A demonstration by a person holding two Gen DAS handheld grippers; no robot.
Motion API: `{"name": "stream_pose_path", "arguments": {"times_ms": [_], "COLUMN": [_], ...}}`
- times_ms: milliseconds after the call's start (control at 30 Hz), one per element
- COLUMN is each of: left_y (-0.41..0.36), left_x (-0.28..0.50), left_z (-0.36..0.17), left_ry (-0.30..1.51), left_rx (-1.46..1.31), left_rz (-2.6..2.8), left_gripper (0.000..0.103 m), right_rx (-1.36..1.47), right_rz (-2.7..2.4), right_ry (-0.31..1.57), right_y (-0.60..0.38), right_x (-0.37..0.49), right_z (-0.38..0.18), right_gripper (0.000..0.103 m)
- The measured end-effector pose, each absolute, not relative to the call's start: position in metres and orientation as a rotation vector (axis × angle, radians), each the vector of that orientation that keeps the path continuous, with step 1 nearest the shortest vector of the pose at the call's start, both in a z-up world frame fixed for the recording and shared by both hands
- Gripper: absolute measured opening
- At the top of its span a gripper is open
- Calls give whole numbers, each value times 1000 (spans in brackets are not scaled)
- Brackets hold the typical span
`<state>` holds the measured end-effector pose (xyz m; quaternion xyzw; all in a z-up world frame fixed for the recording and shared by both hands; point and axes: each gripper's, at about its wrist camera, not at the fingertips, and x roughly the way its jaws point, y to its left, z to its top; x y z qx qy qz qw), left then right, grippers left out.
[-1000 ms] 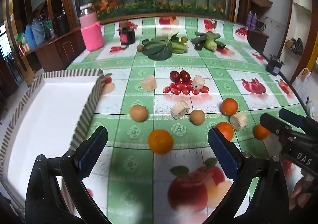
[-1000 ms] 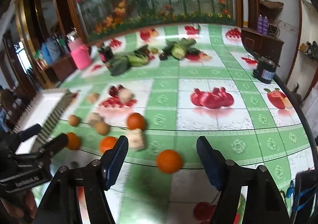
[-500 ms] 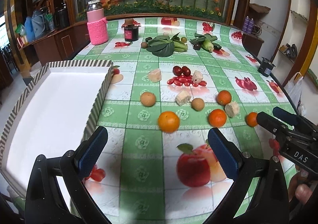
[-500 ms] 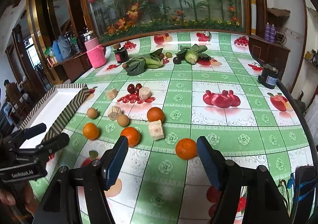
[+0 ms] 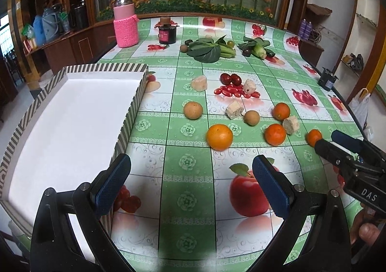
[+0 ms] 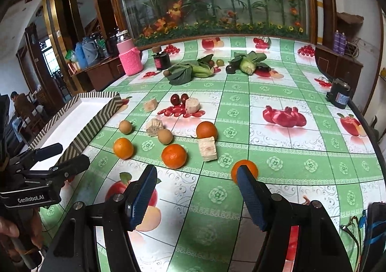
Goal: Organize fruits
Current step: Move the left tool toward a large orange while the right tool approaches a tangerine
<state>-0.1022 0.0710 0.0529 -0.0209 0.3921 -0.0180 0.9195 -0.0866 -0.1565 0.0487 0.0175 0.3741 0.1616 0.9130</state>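
Note:
Several oranges lie on the green fruit-print table: a large orange [image 5: 219,137], two more [image 5: 275,134] [image 5: 281,111], and one [image 6: 248,167] just behind my right gripper's right finger. Two brown round fruits [image 5: 193,110] [image 5: 251,117], dark red fruits [image 5: 230,78] and several pale cut chunks [image 5: 234,109] lie among them. A white tray with a striped rim [image 5: 135,100] stands at the left. My left gripper [image 5: 190,185] is open and empty above the table. My right gripper [image 6: 195,194] is open and empty.
Leafy greens [image 5: 207,50], a corn cob [image 5: 259,51], a pink-sleeved jar [image 5: 125,26] and a dark jar [image 5: 167,33] stand at the table's far side. A small black can [image 6: 339,94] sits near the right edge. Wooden cabinets border the table.
Both grippers have pulled back and risen from the fruit, which now lies farther ahead. The right gripper has swung right, so the near orange now sits behind its right finger. Both stay open.

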Motion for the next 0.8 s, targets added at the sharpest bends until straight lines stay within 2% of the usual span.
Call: {"name": "stream_pose_path", "arguments": {"times_ms": [800], "left_y": [67], "left_x": [-90], "left_z": [41], "left_ry": [828], "left_rx": [-28], "left_rz": [-23], "left_gripper": [102], "right_rx": [42], "right_rz": [407], "right_ry": [845], "right_y": [-137], "right_x": [-76], "right_z": [31], "right_gripper": [67]}}
